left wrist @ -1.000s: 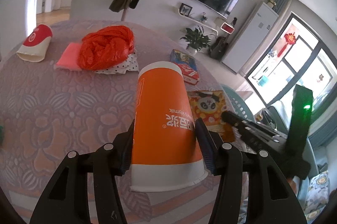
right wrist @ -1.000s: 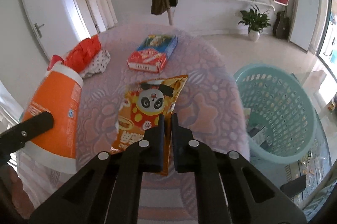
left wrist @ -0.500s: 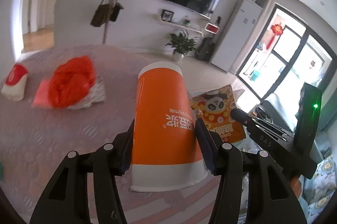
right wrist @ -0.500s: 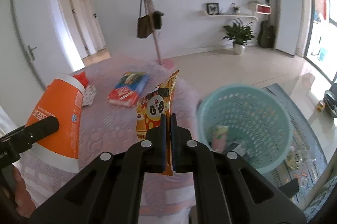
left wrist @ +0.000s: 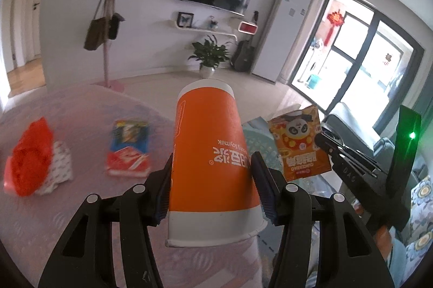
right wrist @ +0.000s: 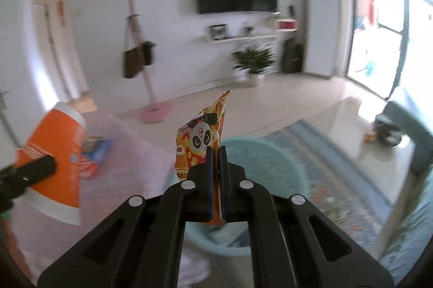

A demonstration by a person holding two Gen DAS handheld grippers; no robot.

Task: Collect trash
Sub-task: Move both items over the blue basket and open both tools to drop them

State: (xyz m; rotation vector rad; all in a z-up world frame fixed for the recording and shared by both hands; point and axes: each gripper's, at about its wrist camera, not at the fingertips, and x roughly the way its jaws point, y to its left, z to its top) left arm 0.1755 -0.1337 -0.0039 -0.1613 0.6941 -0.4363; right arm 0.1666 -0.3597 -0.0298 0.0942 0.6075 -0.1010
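My left gripper (left wrist: 212,189) has its jaws clamped on the flanks of the orange paper cup (left wrist: 209,152), which sits dead centre in the left wrist view, upside down, its white rim toward the camera. The pads bite low on the orange band, near the wide end. I judge the cup light and probably empty, with thin walls that will dent if I squeeze harder; the waxy surface looks slick, so I would keep the hold where the taper widens against the pads.

My right gripper (right wrist: 215,166) has its jaws closed nearly flat on the lower edge of the panda snack bag (right wrist: 201,141), which stands up from them at the centre of the right wrist view. The bag looks like thin crinkly foil, light and floppy; pinching a flat margin as I have it seems right, since a puffed middle would slide.

Just behind and below the bag, in the lower middle of that frame, lies the teal basket (right wrist: 257,152), its rim partly hidden by my fingers. Something lies on its bottom, too blurred to name. Both items hang in the air, and I judge the bag near or over the basket's opening.

Further out, in the left wrist view, the pink-patterned table (left wrist: 81,114) fills the lower left. On it lie a blue and red packet (left wrist: 128,147) and, at the left edge, a red plastic bag (left wrist: 29,155) on a spotted cloth (left wrist: 61,166), all still to be collected.
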